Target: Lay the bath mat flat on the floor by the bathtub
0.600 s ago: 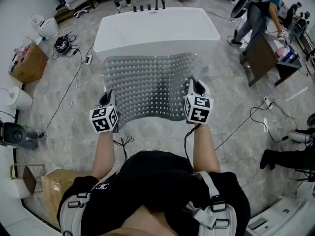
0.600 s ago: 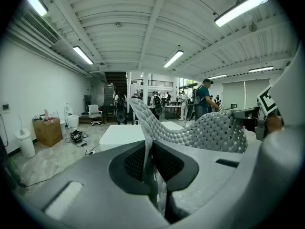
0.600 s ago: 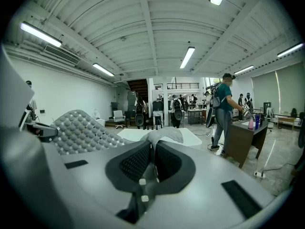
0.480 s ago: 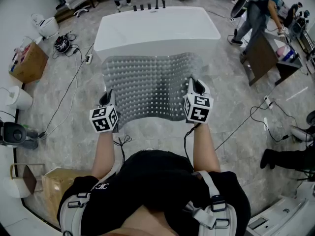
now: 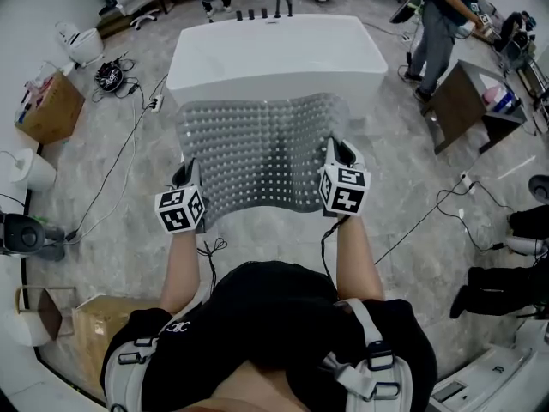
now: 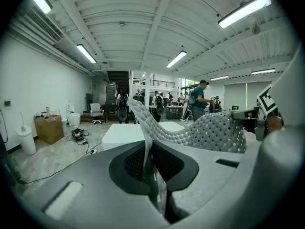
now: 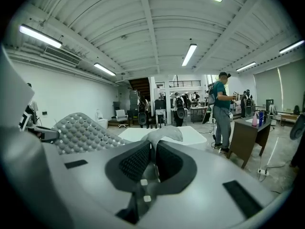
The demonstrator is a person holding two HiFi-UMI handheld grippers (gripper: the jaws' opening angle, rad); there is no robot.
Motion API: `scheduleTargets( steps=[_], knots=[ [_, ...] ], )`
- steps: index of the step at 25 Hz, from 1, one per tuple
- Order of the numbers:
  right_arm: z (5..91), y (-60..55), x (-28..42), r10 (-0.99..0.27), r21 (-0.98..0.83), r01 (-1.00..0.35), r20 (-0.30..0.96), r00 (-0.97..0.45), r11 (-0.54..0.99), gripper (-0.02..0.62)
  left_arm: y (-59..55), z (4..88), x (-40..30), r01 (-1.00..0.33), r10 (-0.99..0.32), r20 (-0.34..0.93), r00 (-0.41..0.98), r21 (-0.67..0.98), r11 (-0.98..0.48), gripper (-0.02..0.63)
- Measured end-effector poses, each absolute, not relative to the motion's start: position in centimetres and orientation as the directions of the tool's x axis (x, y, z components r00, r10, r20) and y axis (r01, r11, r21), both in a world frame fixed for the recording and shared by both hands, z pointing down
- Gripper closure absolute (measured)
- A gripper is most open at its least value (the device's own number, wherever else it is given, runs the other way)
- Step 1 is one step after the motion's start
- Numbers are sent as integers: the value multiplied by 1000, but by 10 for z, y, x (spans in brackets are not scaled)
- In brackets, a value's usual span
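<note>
Clamping bath mat [image 5: 257, 148] edge: left tool [image 6: 147, 162], right tool [image 7: 152, 165]; only head view shows whole mat.

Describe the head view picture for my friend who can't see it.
A person holds a grey bumpy bath mat spread above the floor, left gripper and right gripper each clamped on a near corner. A white bathtub stands just beyond it.
</note>
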State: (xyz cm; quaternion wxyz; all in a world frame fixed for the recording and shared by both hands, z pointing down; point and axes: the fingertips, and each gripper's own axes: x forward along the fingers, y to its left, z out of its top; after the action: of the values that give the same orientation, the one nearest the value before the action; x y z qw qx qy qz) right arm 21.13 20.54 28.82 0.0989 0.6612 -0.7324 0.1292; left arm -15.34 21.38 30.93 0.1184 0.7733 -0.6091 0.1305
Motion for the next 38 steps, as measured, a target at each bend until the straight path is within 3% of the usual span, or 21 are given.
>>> scheduleTargets(
  steps=[18, 38],
  knots=[
    [289, 192, 128, -948, -33, -997, 309, -81, 74, 568, 197, 321, -230, -959, -901, 333, 277, 38, -280, 588],
    [325, 55, 131, -934, -111, -990, 337, -117, 84, 560, 90, 354, -250, -973, -882, 421, 214, 8, -232, 588]
  ],
)
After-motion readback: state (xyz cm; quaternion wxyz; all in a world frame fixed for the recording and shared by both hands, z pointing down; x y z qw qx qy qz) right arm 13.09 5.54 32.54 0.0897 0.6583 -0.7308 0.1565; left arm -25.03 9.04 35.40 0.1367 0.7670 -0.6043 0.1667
